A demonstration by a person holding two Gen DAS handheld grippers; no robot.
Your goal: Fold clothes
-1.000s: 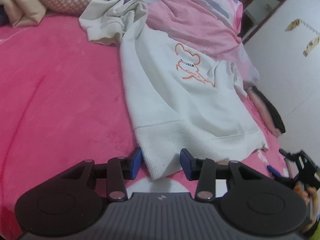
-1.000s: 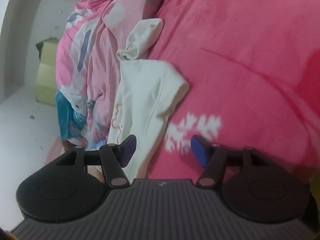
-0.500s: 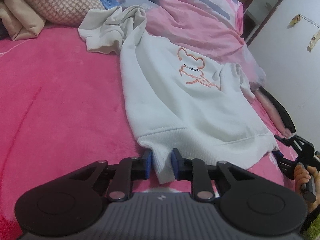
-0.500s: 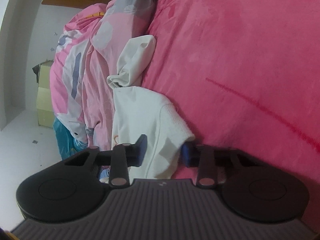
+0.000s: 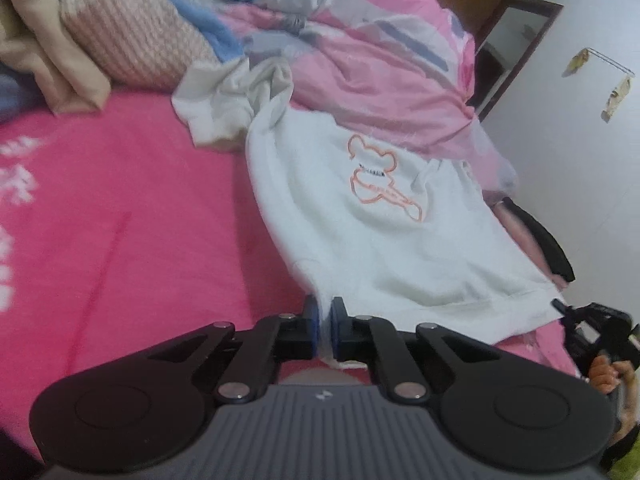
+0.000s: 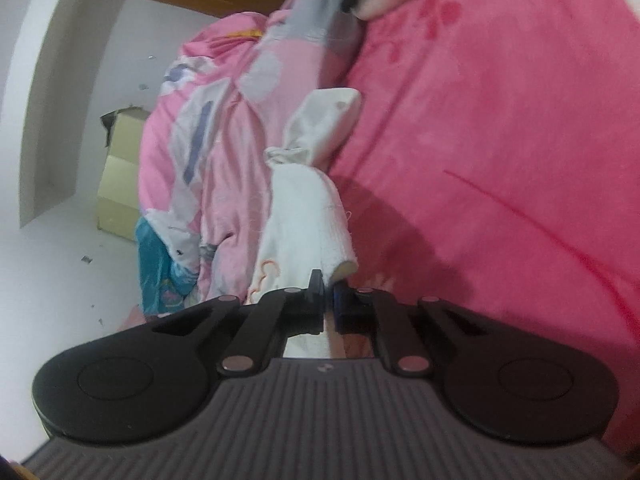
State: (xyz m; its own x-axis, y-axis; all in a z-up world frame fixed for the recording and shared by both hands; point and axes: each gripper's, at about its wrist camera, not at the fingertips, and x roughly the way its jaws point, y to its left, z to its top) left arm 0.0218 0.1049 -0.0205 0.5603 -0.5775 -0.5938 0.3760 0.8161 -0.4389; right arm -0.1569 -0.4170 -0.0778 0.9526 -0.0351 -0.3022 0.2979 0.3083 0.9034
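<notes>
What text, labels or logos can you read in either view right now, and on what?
Sweatshirt: a short dark line of print across the orange bear outline, too small and blurred to read.
Pink blanket: white marks at the left edge, blurred and cut off, not readable as words.
Each gripper body: a small pale emblem, no legible letters.
Nothing else carries text.

Bare pink blanket (image 5: 120, 208) beside quilt heap (image 5: 380, 68)

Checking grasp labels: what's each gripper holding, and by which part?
Both hold the white sweatshirt with the orange bear outline: left gripper on one ribbed hem corner, right gripper on the other.
</notes>
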